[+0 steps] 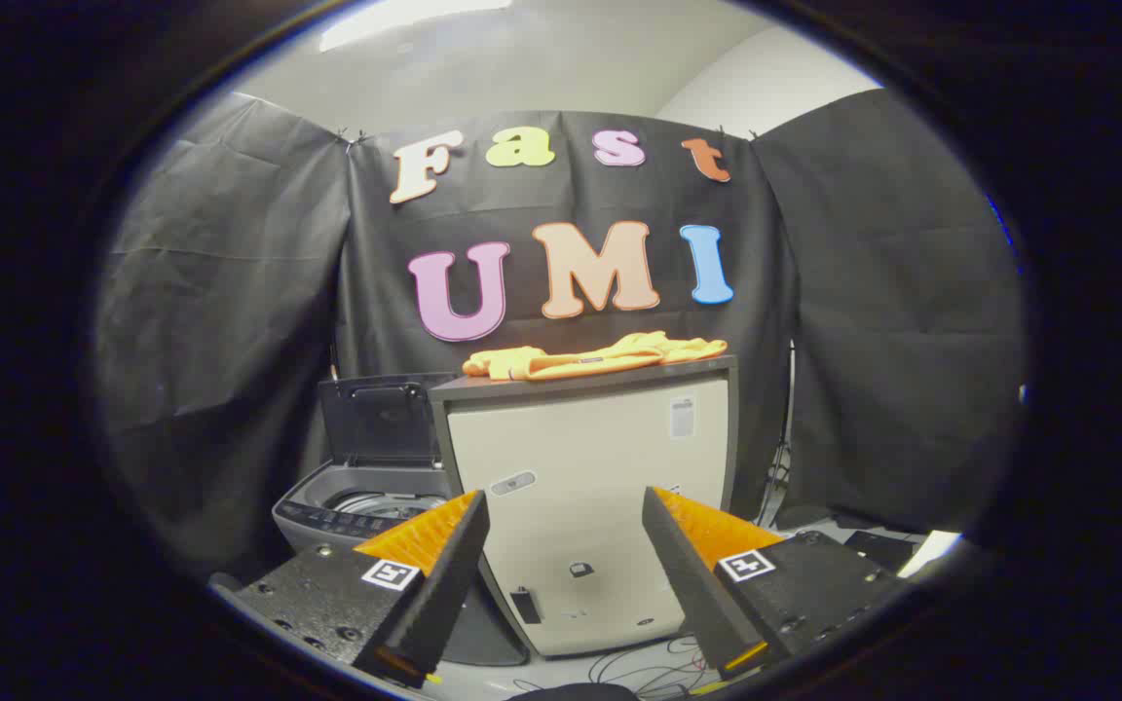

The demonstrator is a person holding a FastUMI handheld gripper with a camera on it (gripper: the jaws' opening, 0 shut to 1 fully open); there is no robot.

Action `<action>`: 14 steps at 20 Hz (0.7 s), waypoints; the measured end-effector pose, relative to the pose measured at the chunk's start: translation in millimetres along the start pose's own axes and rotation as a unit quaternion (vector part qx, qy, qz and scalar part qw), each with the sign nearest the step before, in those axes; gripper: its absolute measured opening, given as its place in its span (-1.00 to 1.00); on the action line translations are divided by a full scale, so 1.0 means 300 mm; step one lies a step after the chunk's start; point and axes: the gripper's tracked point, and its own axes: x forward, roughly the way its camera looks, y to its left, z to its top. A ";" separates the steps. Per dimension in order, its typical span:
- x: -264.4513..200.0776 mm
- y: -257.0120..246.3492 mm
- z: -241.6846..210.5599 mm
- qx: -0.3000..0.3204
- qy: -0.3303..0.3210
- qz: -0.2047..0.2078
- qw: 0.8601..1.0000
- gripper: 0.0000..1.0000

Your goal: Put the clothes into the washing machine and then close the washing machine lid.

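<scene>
An orange garment (592, 357) lies crumpled on top of a tall cream cabinet (585, 487), well beyond and above my fingers. To the cabinet's left stands a grey top-loading washing machine (366, 506) with its dark lid (381, 421) raised upright, the drum opening showing below it. My gripper (566, 506) is open, its fingers spread wide with nothing between them, the cabinet's front seen through the gap. The left finger partly covers the washer's front.
Black cloth walls close the booth behind and on both sides. Loose cables (644, 672) lie on the floor at the cabinet's foot. Dark equipment (873, 545) sits on the floor to the right.
</scene>
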 end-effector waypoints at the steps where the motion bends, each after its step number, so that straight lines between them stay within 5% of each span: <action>1: -0.003 0.000 -0.001 0.001 -0.001 0.000 1.000 0.92; 14: -0.004 -0.022 -0.023 0.004 -0.004 0.000 1.000 0.92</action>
